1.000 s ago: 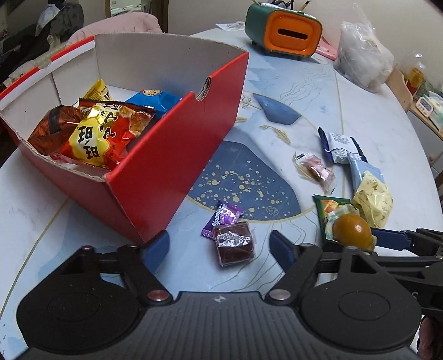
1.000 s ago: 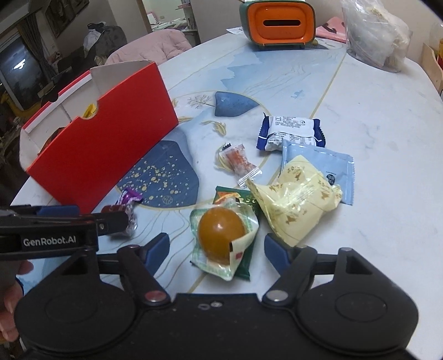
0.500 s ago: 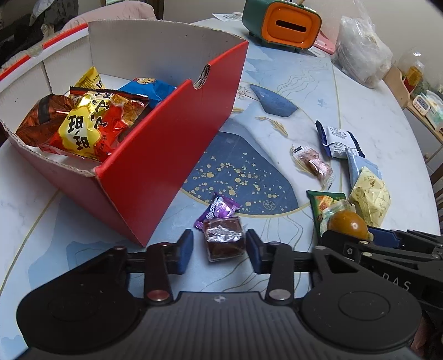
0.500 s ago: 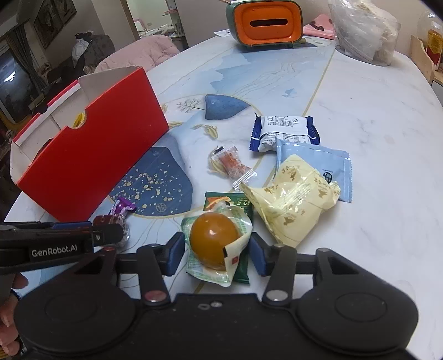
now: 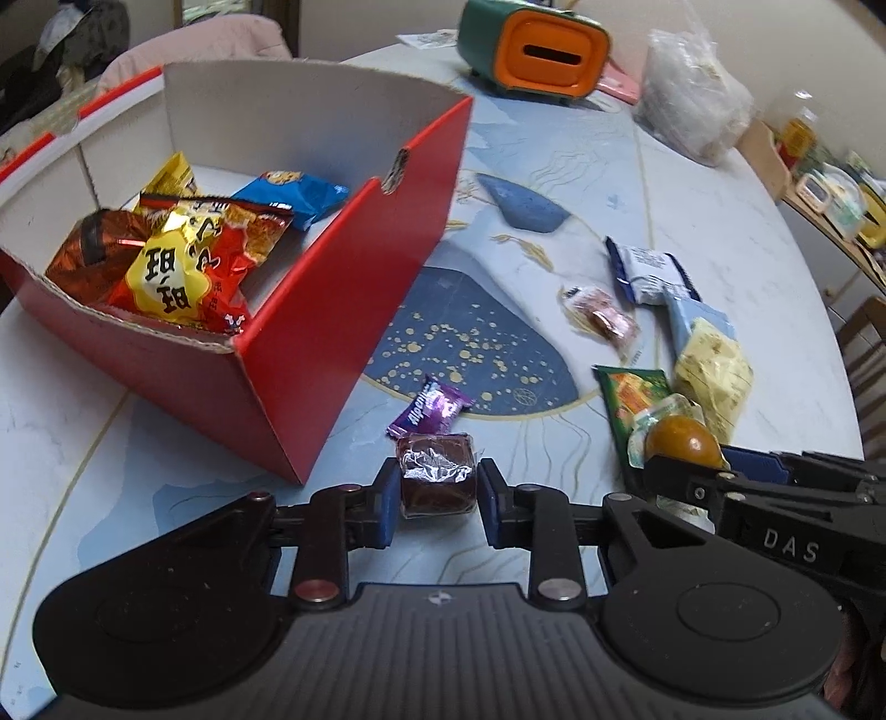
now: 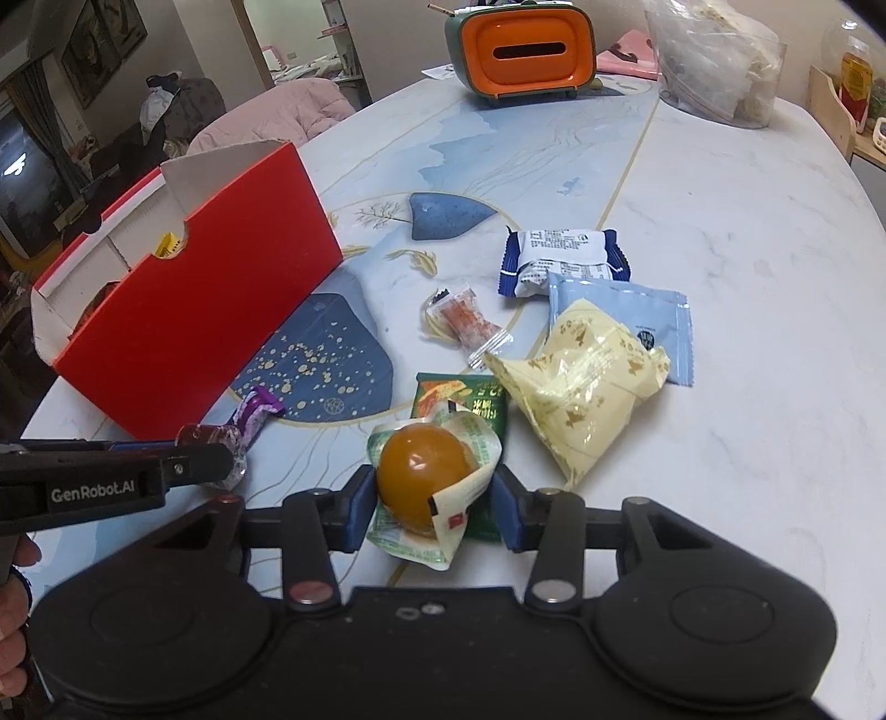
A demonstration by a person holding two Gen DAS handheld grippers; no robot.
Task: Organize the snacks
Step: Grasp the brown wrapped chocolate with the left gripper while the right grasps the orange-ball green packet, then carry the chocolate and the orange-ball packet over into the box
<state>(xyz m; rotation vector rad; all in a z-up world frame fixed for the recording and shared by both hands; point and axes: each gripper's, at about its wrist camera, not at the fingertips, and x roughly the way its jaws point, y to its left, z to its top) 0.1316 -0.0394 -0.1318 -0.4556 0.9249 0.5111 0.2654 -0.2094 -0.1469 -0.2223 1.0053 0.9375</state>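
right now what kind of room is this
Probably a home dining or living room: a round patterned table with loose snacks, an orange tissue box, and a pink-draped chair beside framed pictures.

Red box point(image 5: 310, 332); gold-speckled blue table point(image 5: 470, 338)

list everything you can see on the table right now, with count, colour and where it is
box: 1, red, table's left, holding several snack packs
brown candy: 1, dark brown, between left gripper's pads
purple candy: 1, purple, just behind it
egg pack: 1, amber in clear-green wrap, between right gripper's pads
green packet: 1, under egg pack
yellow packet: 1, pale yellow, right of it
light blue packet: 1, partly under yellow
white-blue packet: 1, behind
small clear candy: 1, centre
tissue holder: 1, orange-green, far edge
plastic bag: 1, clear, far right
left gripper: closing on brown candy
right gripper: closing on egg pack
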